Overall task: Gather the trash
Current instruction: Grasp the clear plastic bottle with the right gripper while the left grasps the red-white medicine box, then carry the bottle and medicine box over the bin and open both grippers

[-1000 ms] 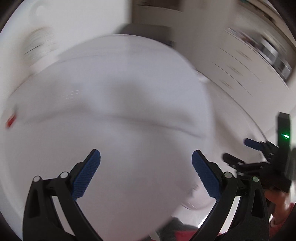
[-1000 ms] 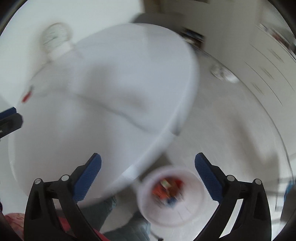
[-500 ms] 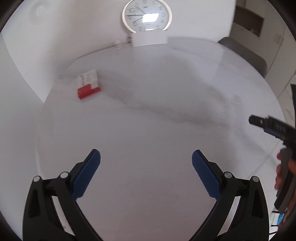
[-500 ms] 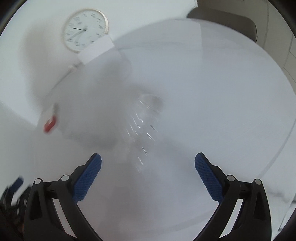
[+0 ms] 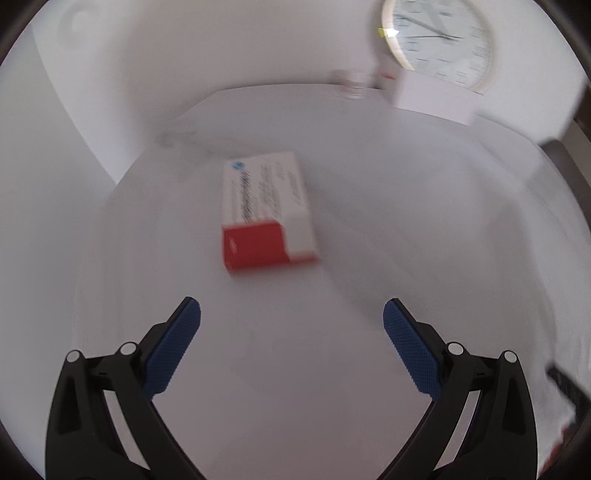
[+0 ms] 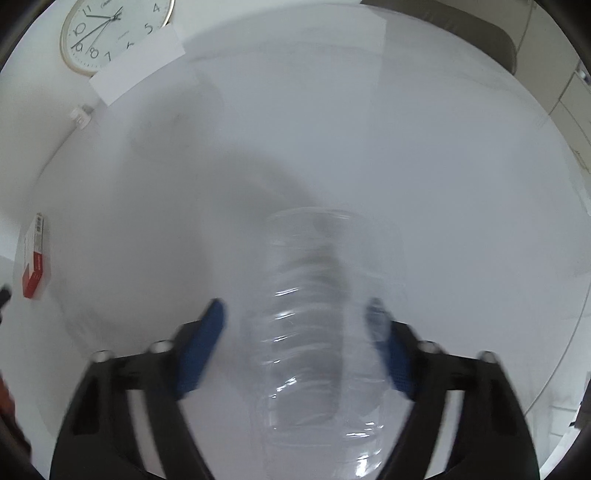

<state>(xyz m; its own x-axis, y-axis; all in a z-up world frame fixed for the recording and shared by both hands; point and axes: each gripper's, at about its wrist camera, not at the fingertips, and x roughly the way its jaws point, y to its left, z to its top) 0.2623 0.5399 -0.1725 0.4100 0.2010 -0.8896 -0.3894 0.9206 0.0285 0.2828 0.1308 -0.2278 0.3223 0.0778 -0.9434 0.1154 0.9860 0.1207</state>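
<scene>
1. Clear ribbed plastic bottle (image 6: 317, 314) lies on the white round tabletop (image 6: 424, 166), long axis running straight away from the right hand-held gripper (image 6: 297, 347), between its blue pads.
2. Right jaws have just been closing around the bottle; blur hides whether the pads touch it yet.
3. Red-and-white cardboard box (image 5: 266, 212) lies flat ahead of the left hand-held gripper (image 5: 291, 347), well apart; jaws spread wide, empty.
4. Round wall clock (image 6: 110, 31) beyond the far edge.
</scene>
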